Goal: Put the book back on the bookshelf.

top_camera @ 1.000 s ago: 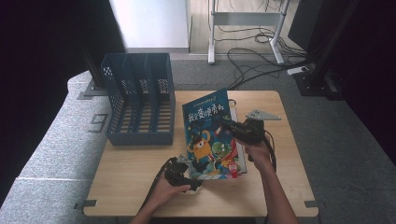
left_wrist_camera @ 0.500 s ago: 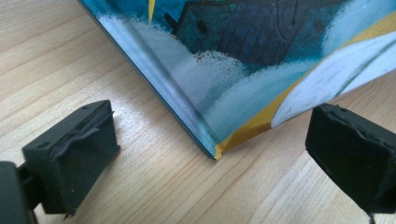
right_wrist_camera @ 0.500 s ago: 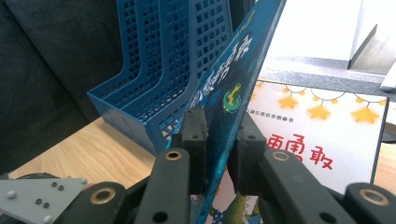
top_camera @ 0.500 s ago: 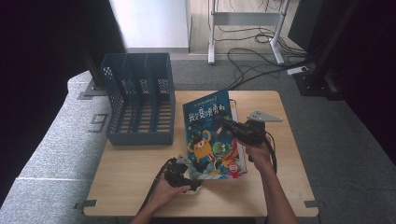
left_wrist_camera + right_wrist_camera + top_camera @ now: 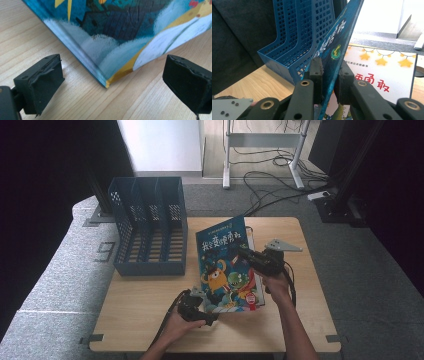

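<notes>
Right gripper (image 5: 250, 256) at frame centre is clamped on the glossy blue picture book (image 5: 225, 265), tilting it up; left gripper (image 5: 110, 75), jaws apart, flanks its lower corner to steady it

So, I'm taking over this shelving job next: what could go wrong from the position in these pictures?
The right gripper pinches only the edge of the tilted blue book, so it might twist or slip. The left gripper is open around the book's corner, not holding it, so that corner could slide on the table. A second book underneath could get dragged along.
</notes>
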A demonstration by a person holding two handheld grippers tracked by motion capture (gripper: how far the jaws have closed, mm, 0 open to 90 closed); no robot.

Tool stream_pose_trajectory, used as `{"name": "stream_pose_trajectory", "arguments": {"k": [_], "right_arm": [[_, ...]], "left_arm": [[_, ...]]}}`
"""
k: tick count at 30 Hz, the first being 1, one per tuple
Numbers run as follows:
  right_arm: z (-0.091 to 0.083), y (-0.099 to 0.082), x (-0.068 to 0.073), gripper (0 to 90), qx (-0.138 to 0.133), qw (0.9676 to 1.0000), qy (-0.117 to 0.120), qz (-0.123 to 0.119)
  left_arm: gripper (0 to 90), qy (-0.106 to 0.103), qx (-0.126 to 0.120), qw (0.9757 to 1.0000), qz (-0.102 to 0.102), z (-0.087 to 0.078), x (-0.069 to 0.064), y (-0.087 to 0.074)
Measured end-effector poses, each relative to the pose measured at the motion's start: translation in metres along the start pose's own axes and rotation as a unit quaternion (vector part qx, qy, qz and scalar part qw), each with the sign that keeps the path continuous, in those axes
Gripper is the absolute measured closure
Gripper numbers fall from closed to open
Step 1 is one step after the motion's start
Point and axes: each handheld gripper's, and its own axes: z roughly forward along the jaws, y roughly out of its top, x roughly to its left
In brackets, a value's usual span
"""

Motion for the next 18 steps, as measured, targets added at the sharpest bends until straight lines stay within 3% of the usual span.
{"name": "stream_pose_trajectory", "arguments": {"k": [5,6,8,10,15,18], "right_arm": [[-0.001,0.001,0.0,77.4,0.002,1.0,0.001,-0.002],[0.0,0.001,0.001,77.4,0.001,1.0,0.001,-0.003],[0.0,0.001,0.001,77.5,0.002,1.0,0.0,-0.004],[0.001,0.002,0.001,77.5,0.001,1.0,-0.001,-0.003],[0.0,0.002,0.0,77.6,0.001,1.0,-0.004,0.0],[0.0,0.002,0.0,77.6,0.0,1.0,-0.004,0.001]], "left_arm": [[3.1,0.003,-0.006,0.9999,-0.008,0.0,0.003,0.002],[3.7,-0.01,-0.006,0.9999,-0.008,0.0,0.0,0.004],[3.5,-0.007,-0.004,1.0,0.002,0.0,-0.003,0.004],[2.5,0.005,0.004,0.9997,0.021,0.002,-0.01,0.005],[2.1,0.011,0.018,0.9992,0.035,0.004,-0.014,0.003],[2.2,0.026,0.019,0.9991,0.026,0.009,-0.015,0.004]]}}
